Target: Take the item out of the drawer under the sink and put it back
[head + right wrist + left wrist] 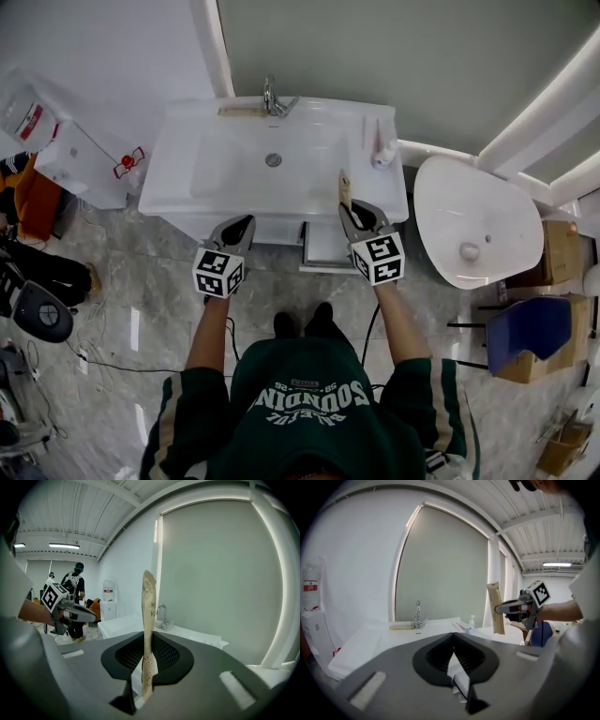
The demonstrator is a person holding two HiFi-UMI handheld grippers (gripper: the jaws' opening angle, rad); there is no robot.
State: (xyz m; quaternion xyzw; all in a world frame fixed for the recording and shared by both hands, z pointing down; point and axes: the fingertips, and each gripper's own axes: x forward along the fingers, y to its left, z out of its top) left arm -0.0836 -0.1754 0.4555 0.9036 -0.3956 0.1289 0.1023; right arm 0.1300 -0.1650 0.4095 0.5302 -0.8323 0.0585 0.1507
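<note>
In the head view my right gripper [352, 214] is shut on a flat tan paper packet [344, 187], held upright over the front right edge of the white sink [187, 178]. The right gripper view shows the packet [148, 620] edge-on, pinched between the jaws of that gripper [149, 639]. Just below it, a white drawer [328, 246] stands pulled out from under the sink. My left gripper [243, 225] hovers at the sink's front edge to the left of the drawer, shut with nothing in it. In the left gripper view its jaws [453, 637] meet, and the packet [496, 609] shows at the right.
A faucet [272, 98] and a small soap bottle [382, 155] stand on the sink top. A white oval fixture [473, 234] sits right of the sink. At the left stands a white dispenser [75, 155]; cardboard boxes and a blue chair [530, 328] are at the right. Cables lie on the floor.
</note>
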